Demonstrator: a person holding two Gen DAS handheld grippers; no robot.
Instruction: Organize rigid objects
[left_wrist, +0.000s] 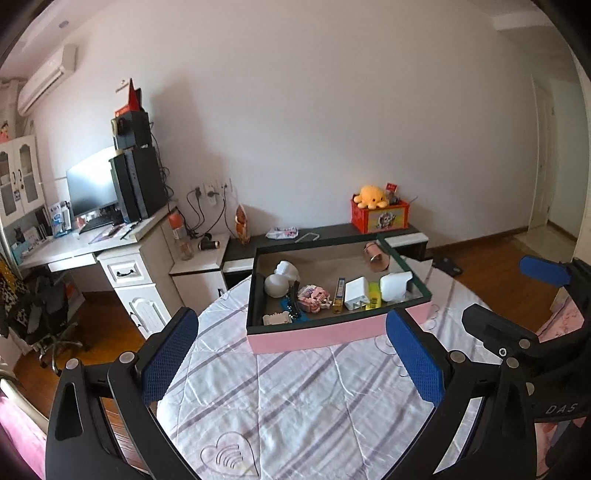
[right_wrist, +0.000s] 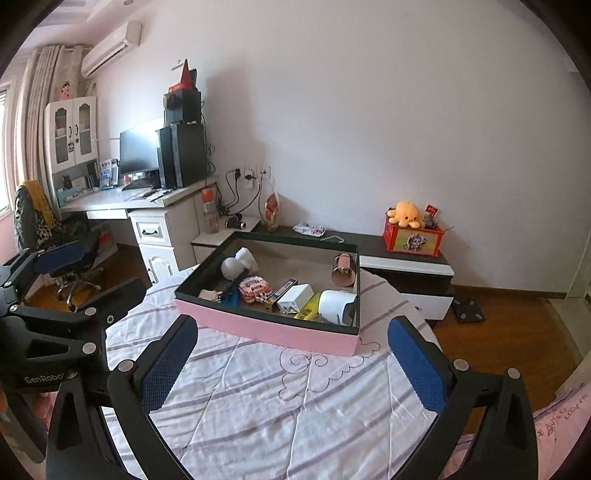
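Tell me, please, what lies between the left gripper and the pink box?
Only bare striped cloth lies between the left gripper and the pink box, seen in the left wrist view.

A box (left_wrist: 317, 338) sits on the bed (left_wrist: 295, 406), straight ahead of the left tool (left_wrist: 291, 362) and ahead of the right tool (right_wrist: 293, 365). In the box, a charger (left_wrist: 355, 293) lies near the front wall, a cup (left_wrist: 376, 256) behind it to the right, and a bulb (left_wrist: 277, 285) to the left. Behind the box stands a low cabinet (right_wrist: 406, 264).
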